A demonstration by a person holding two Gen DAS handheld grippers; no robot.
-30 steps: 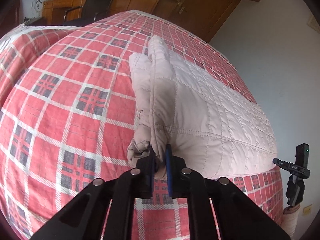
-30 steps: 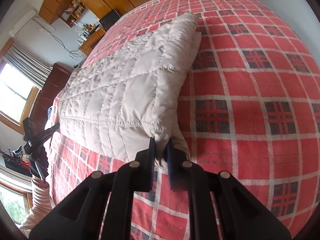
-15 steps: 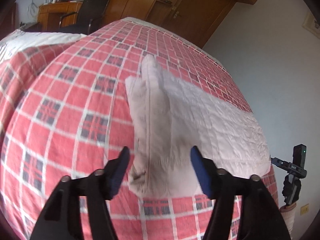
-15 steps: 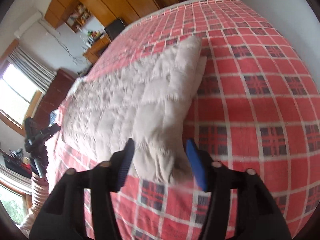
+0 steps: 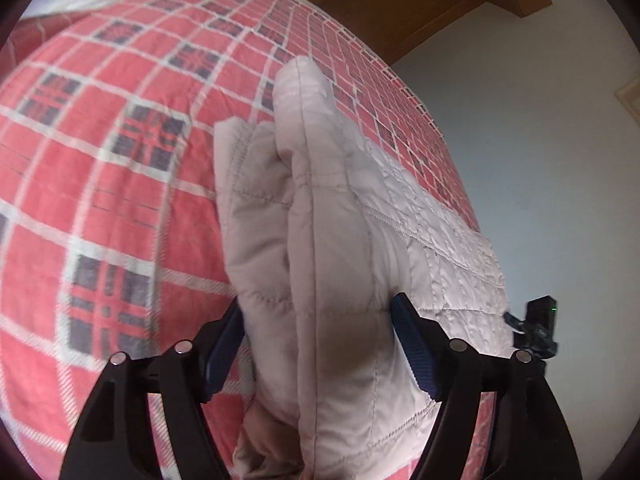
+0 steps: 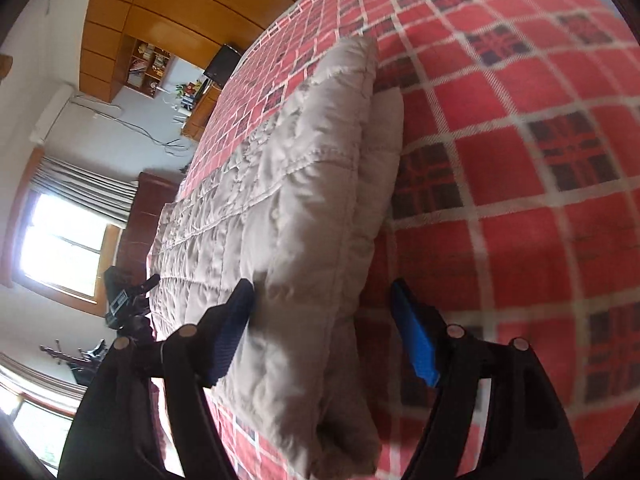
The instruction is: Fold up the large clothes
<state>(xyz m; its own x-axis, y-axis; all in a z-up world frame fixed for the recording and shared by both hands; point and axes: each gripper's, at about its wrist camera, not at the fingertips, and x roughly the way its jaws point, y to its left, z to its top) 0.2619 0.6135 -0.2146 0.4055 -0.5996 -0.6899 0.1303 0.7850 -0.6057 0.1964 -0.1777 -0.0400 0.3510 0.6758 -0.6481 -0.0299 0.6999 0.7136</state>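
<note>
The puffy jacket (image 5: 320, 248) is laid folded on the checked bed (image 5: 100, 184). Both the left gripper (image 5: 316, 344) and the right gripper (image 6: 320, 332) are spread wide around its edges (nothing held). All layers should be pinched together.

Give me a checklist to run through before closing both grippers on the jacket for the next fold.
1. Left gripper open: ok.
2. Right gripper open: ok.
3. Jacket edge between the left fingers: ok, the folded layers fill the gap.
4. Jacket edge between the right fingers: ok, though it sits toward the left finger.
5. Jacket lying flat on the bed cover: ok along the visible top.
6. All layers will be caught: cannot tell, the lower layers are hidden.
</note>
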